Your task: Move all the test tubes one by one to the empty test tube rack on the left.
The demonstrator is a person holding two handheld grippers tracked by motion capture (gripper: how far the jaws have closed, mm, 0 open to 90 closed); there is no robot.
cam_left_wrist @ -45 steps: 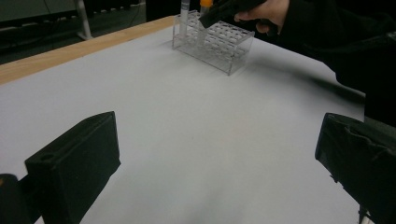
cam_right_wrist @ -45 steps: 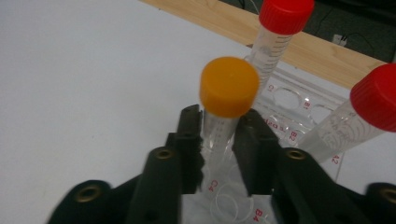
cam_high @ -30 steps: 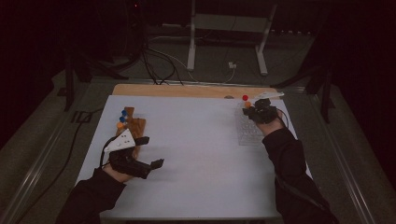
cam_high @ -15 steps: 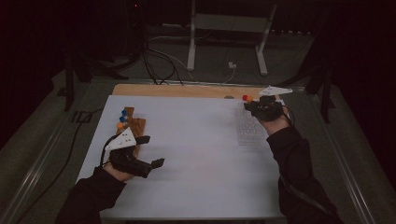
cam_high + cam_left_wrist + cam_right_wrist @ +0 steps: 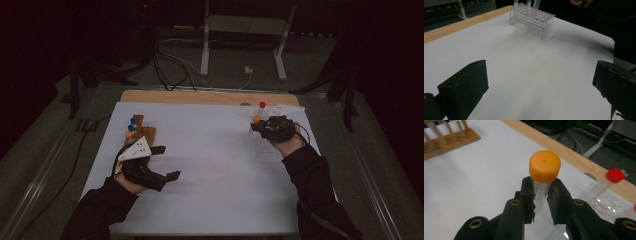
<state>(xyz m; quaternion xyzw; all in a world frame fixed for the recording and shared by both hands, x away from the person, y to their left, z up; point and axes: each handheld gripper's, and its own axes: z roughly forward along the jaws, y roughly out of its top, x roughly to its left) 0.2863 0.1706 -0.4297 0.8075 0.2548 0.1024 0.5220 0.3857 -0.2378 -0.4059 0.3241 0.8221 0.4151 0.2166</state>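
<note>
Right gripper view: an orange-capped tube (image 5: pixel 543 182) is being held clamped in the right gripper (image 5: pixel 541 195) above the clear rack (image 5: pixel 267 145), so careful carrying toward the wooden rack (image 5: pixel 140 130) is probably being called for.

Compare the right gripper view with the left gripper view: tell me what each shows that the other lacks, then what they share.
Right gripper view alone: the right gripper shut on an orange-capped tube, a red-capped tube leaning in the clear rack, and the wooden rack far off.

Left gripper view alone: the left gripper with jaws wide apart and nothing between them, and the person's dark sleeve.

Both: the white sheet, the table's wooden edge and the clear rack.
</note>
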